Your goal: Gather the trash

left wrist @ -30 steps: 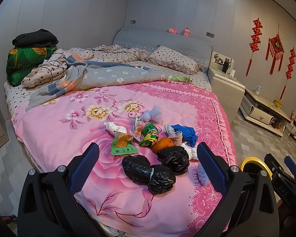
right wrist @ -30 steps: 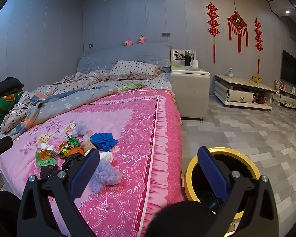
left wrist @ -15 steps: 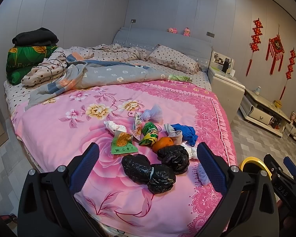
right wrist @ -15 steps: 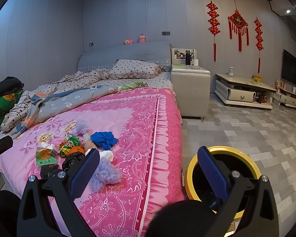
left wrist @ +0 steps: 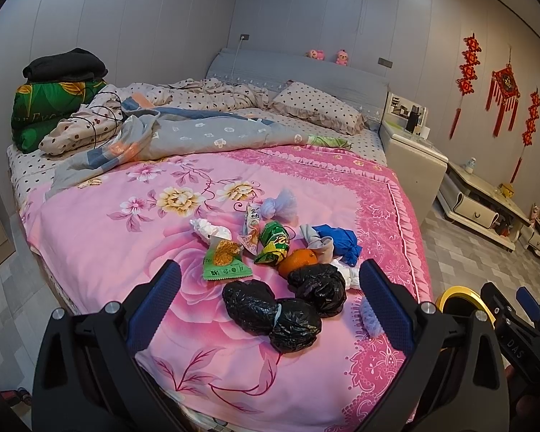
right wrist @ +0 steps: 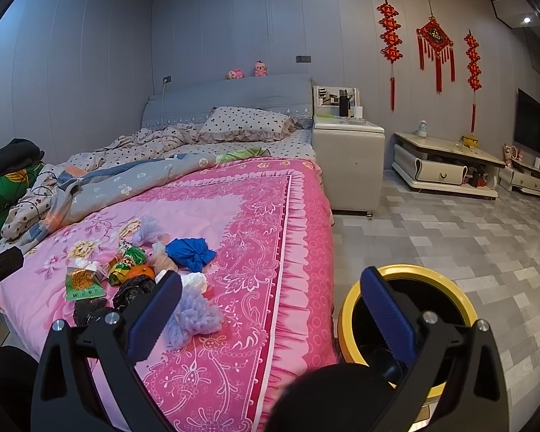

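Left gripper (left wrist: 270,302) hovers, jaws wide and empty, framing the black bags (left wrist: 282,309) heaped with wrappers on the bed (left wrist: 90,252), probably first pick. Right gripper (right wrist: 270,309), jaws likewise spread, nothing held; purple wad (right wrist: 194,315) beside its left jaw, yellow bin (right wrist: 450,288) behind its right, ready for drops.

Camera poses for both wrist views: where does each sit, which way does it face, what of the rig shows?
Left wrist: on the left gripper, open, facing up the pink bedspread at the trash pile; the right gripper shows at right.
Right wrist: on the right gripper, open, facing the bed edge and the yellow bin on the floor.
Shared: orange, blue bag, black bags, bin.
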